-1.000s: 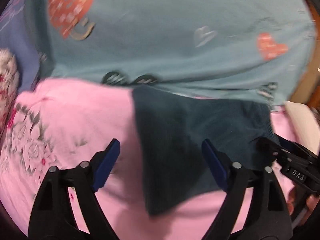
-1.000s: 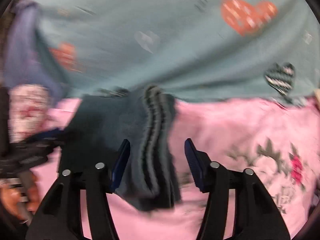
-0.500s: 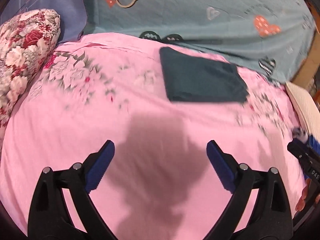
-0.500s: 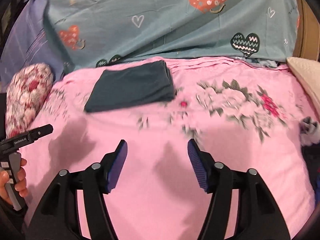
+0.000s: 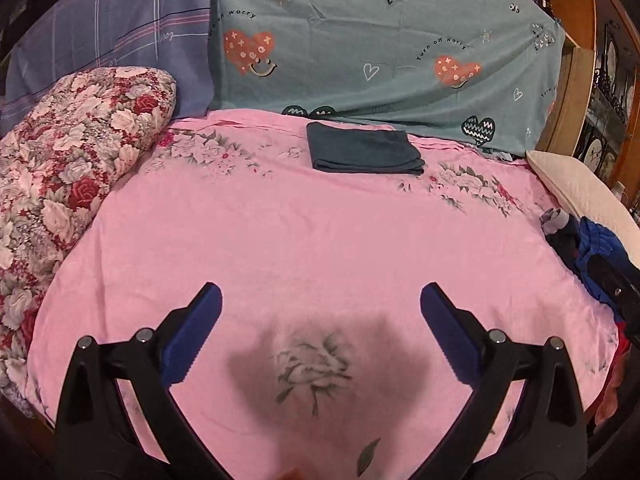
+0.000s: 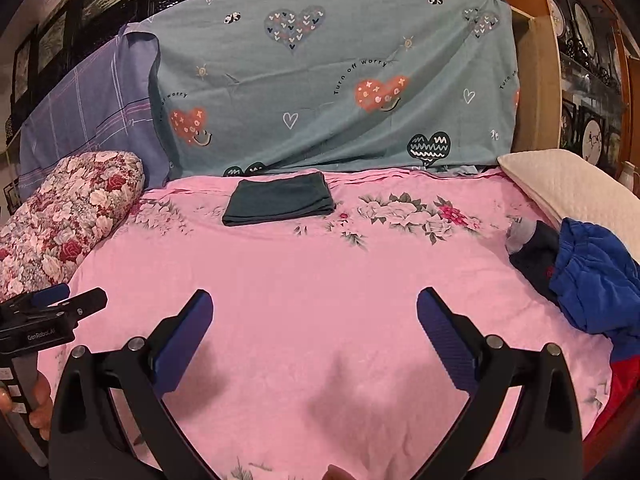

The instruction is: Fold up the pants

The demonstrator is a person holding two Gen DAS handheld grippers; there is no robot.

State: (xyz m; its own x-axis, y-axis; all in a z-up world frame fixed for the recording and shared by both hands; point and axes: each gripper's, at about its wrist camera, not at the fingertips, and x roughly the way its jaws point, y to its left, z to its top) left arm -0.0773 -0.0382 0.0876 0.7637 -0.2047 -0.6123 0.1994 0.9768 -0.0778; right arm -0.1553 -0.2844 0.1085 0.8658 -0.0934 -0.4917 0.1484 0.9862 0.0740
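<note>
Folded pants point(image 5: 365, 150) lie upper centre on the bed point(image 5: 280, 240). Left tongs point(image 5: 320, 324) and right tongs point(image 6: 314, 330) opening wide, both empty.

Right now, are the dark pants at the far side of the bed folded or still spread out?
Folded. The dark pants lie as a compact flat rectangle with stacked layer edges along one side, on the pink sheet.

"Turn off worry" is showing repeatedly on the teal heart-print sheet point(image 6: 320, 92); the left gripper point(image 6: 48, 304) is bearing what looks like "GenRobot.AI".
</note>
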